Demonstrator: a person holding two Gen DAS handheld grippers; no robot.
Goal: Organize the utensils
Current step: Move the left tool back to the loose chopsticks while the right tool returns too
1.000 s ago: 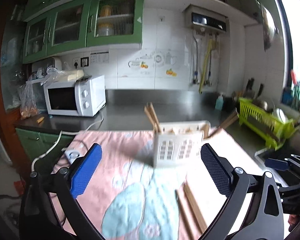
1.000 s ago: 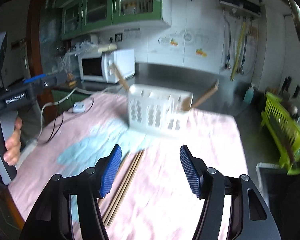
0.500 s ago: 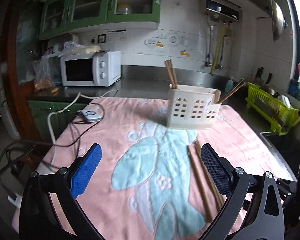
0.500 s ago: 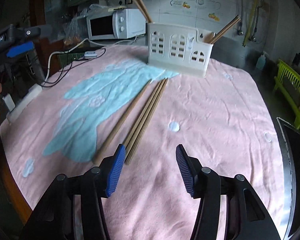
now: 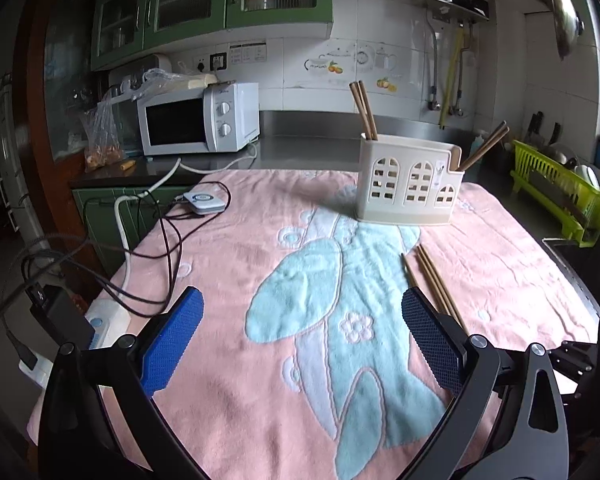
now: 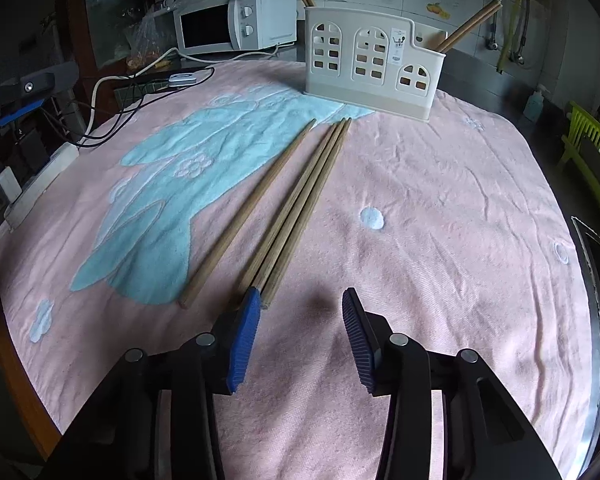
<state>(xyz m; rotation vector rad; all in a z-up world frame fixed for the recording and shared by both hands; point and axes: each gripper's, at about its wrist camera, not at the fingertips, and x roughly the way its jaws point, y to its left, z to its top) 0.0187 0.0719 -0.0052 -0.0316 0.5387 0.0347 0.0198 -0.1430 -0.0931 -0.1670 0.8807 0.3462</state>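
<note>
Three loose chopsticks [image 6: 284, 212] lie on the towel [image 6: 440, 208] near its middle, their long axes running from the near edge toward the holder [image 6: 374, 64] at the far edge. The right gripper [image 6: 298, 340] is the nearer one: its fingers stand apart, empty, low over the towel, and the near ends of the right-hand pair sit just ahead of its left fingertip [image 6: 246, 320], slightly left of the gap. My guess is the gripper must shift a little left to straddle those ends. The third stick lies apart, further left. The left gripper [image 5: 300, 340] hangs open and empty, further off, with the sticks ahead to its right. The holder already carries chopsticks at both ends. Cables [image 5: 168, 240] trail off the towel's left edge, clear of the path
</note>
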